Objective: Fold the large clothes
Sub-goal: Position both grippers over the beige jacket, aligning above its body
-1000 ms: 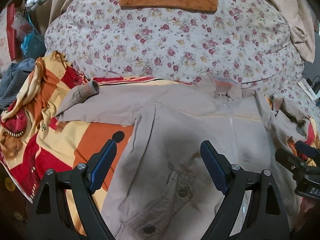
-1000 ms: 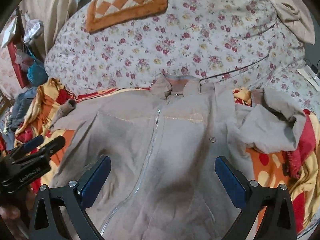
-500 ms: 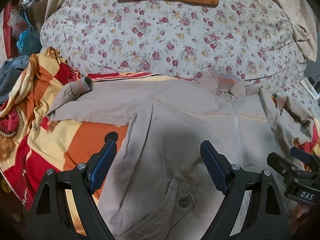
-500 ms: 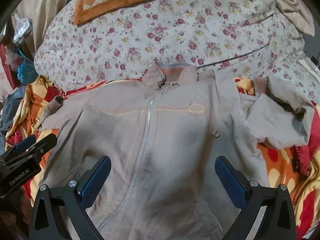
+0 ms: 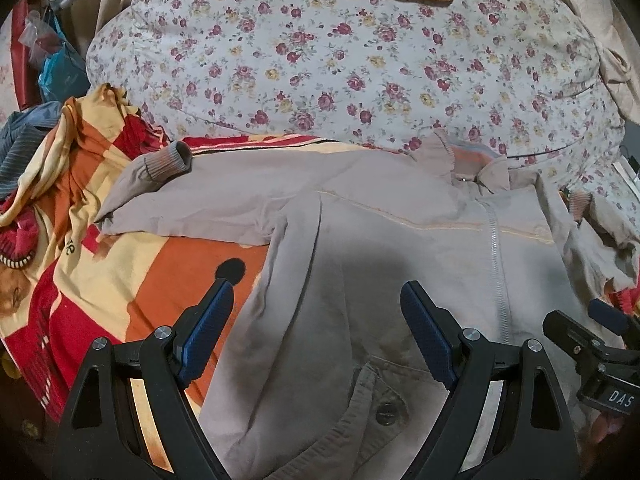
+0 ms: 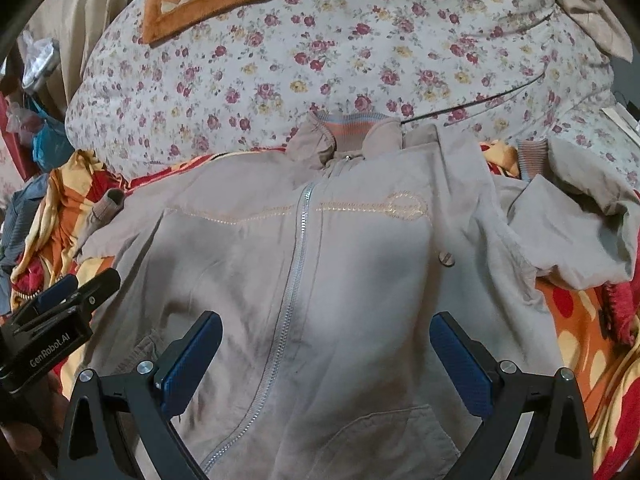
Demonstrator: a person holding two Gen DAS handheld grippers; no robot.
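Left gripper (image 5: 316, 320): fingers (image 5: 208, 322) spread wide, holding nothing, hovering over the jacket (image 5: 360, 280) near its left side seam and buttoned pocket. Right gripper (image 6: 326, 354): fingers (image 6: 460, 356) likewise spread wide and empty, poised above the lower front on either side of the zipper (image 6: 296, 264). Jacket lying face up and zipped on the orange, red and yellow blanket (image 5: 160, 272), collar (image 6: 352, 136) against the flowered quilt (image 6: 360, 52). One sleeve stretched flat with its ribbed cuff (image 5: 172, 160) near the blanket's bunched edge; other sleeve crumpled at the opposite side, cuff (image 6: 532, 156) turned up. Compared with a second ago: both grippers nudged forward over the jacket, openings unchanged, jacket lying as before.
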